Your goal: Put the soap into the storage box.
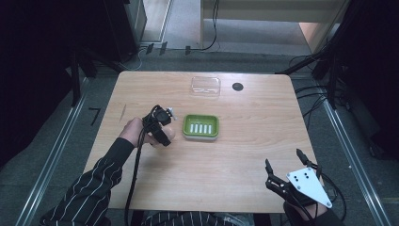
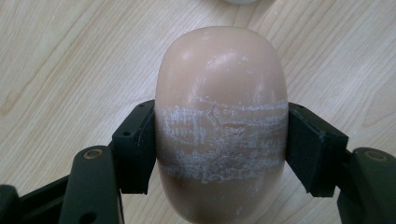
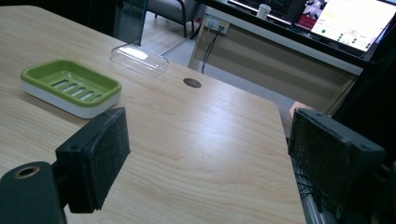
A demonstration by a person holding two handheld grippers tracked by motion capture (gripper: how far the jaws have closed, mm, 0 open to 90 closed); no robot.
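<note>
Soap bar (image 2: 220, 126) clamped in left gripper (image 2: 220, 144) fingers, beside green dish (image 1: 201, 126) (mid-table), right gripper (image 1: 283, 166) agape at near edge.

Glossy scuffed soap (image 2: 219, 126), matt wooden table (image 2: 56, 60)

soap (image 2: 219, 126) bottom cut by frame edge, its sides hidden behind pads (image 2: 140, 147), right hand (image 1: 308, 214) cropped at bottom edge
</note>
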